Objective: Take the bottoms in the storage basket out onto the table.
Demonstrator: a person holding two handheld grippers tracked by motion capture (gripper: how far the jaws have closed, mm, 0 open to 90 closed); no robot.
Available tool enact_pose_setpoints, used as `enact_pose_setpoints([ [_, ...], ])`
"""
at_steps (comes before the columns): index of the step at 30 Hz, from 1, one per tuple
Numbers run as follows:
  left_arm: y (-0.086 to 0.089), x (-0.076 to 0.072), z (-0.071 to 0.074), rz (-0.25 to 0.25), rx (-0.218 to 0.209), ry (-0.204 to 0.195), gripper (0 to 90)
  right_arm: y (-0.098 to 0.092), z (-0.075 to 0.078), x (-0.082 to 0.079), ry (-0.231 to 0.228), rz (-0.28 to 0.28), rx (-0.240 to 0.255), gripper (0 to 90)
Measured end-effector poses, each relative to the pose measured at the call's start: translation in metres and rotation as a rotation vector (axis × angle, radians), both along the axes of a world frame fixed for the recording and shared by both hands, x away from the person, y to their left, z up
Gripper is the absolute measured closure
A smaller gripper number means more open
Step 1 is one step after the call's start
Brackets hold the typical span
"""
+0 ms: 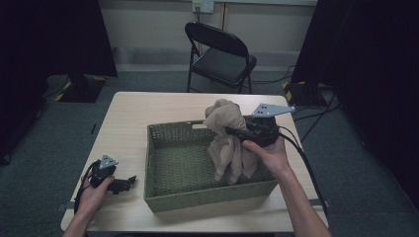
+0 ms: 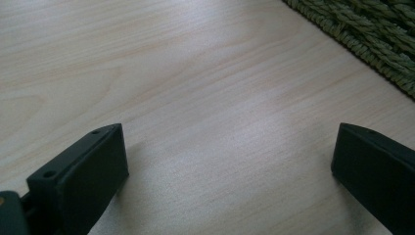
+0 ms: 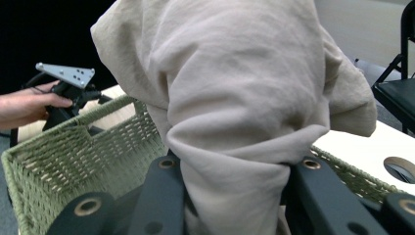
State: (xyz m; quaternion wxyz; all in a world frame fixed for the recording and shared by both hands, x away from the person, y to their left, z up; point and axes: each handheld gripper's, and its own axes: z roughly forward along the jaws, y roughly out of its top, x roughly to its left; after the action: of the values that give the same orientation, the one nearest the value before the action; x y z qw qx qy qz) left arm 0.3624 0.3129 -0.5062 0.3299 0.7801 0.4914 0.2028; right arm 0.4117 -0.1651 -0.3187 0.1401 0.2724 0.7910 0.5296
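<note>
So the right gripper (image 1: 232, 131) has its jaws pinched on a beige cloth (image 1: 228, 143), bunched up above the jaws and hanging down below them into the green woven basket (image 1: 163, 195). Looks to me like the grab is done, but whether the cloth is going in or coming out, I can't tell. The lower end seems to reach the basket floor. The left gripper (image 1: 129, 180) rests on the table (image 1: 126, 123) beside the basket, jaws spread, holding nothing.
</note>
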Motion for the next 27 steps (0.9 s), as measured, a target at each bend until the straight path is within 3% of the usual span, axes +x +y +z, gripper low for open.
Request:
enact_pose_setpoints([
  [14,0.0,0.0,0.0,0.0,0.0,0.0,0.0,-0.006,0.02,-0.004,-0.018,-0.007,0.048,69.0],
  [27,0.0,0.0,0.0,0.0,0.001,0.0,0.0,-0.008,0.055,-0.01,-0.067,-0.003,0.09,69.0],
])
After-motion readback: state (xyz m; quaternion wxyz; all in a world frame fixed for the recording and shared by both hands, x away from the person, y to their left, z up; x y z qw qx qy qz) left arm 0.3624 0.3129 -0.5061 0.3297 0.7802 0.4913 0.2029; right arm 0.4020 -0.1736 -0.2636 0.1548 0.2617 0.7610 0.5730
